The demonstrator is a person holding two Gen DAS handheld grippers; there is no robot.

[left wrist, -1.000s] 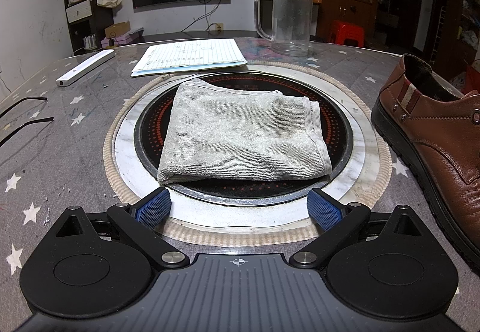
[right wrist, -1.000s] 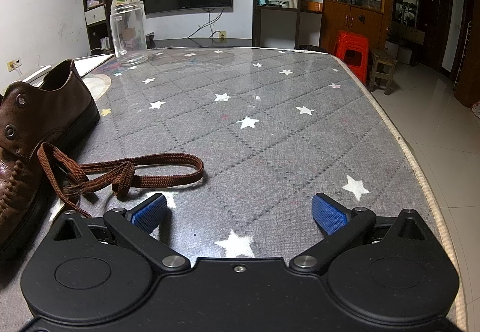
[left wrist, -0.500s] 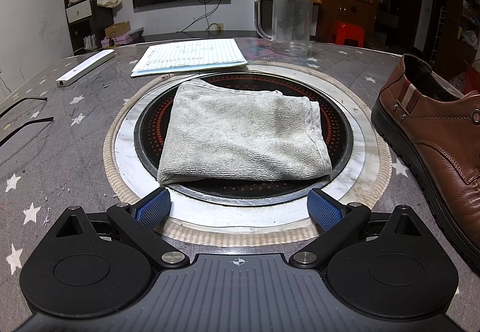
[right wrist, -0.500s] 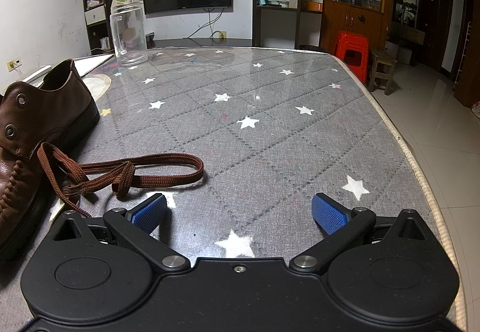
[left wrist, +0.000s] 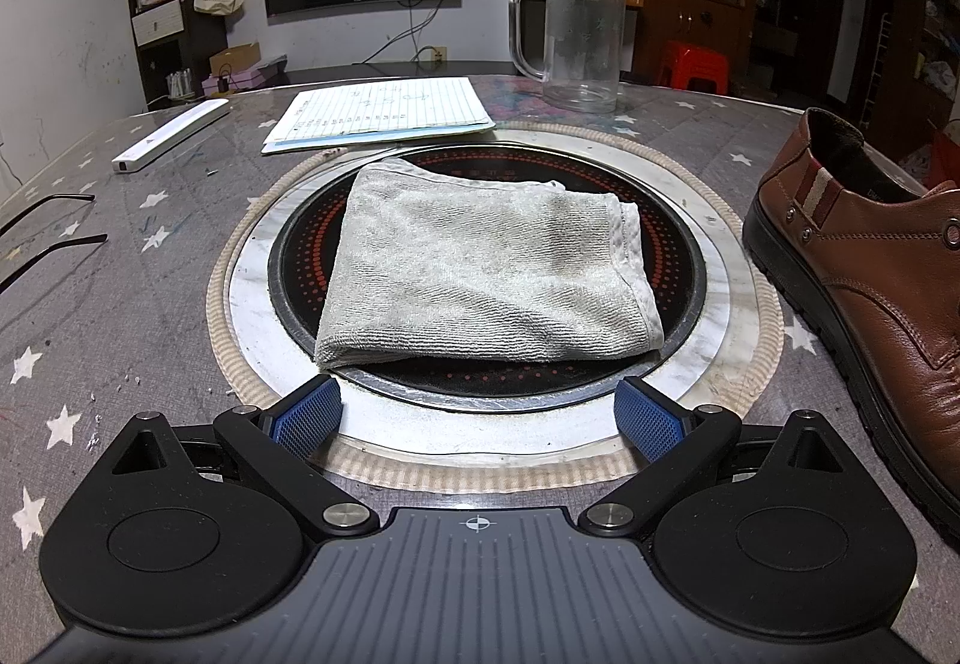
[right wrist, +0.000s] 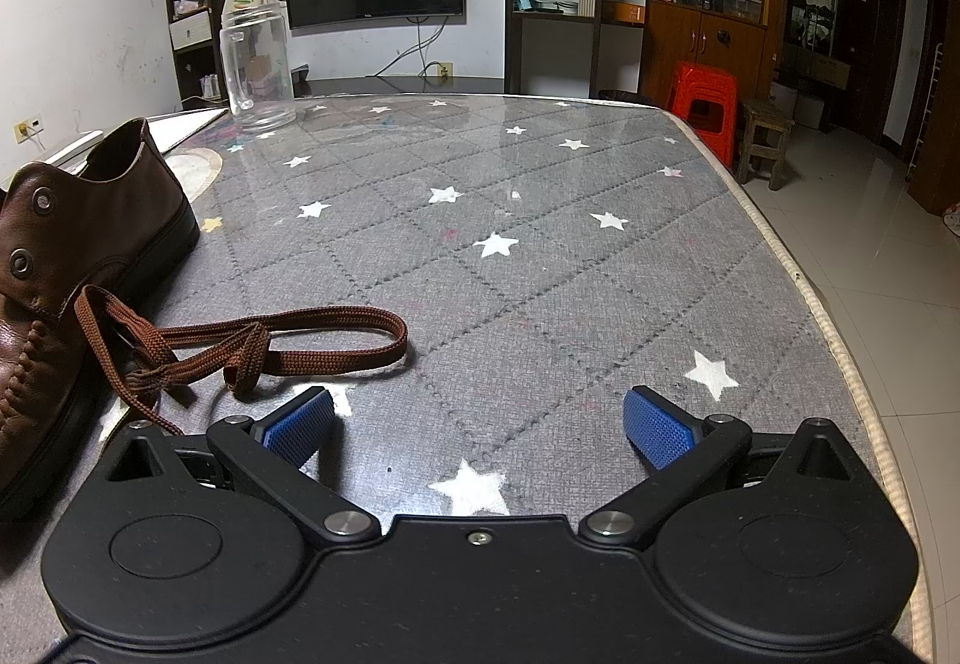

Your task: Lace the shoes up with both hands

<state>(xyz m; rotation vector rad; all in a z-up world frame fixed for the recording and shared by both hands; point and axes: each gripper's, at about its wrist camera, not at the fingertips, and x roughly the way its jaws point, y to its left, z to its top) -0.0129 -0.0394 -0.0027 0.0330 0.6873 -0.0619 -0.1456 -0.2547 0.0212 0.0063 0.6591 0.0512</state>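
Note:
A brown leather shoe (left wrist: 870,280) with a black sole stands at the right edge of the left wrist view, and the same shoe (right wrist: 66,268) fills the left edge of the right wrist view. Its brown lace (right wrist: 252,343) trails loose over the grey starred table, looped just ahead of my right gripper's left fingertip. My right gripper (right wrist: 480,424) is open and holds nothing. Also open and holding nothing, my left gripper (left wrist: 477,415) rests low, left of the shoe, facing a folded towel.
A grey towel (left wrist: 486,274) lies on a round black hotplate (left wrist: 672,256) set in the table. Behind it are a lined paper sheet (left wrist: 384,114), a glass mug (left wrist: 579,42) and a white bar (left wrist: 171,135). The table edge (right wrist: 840,328) drops off at the right.

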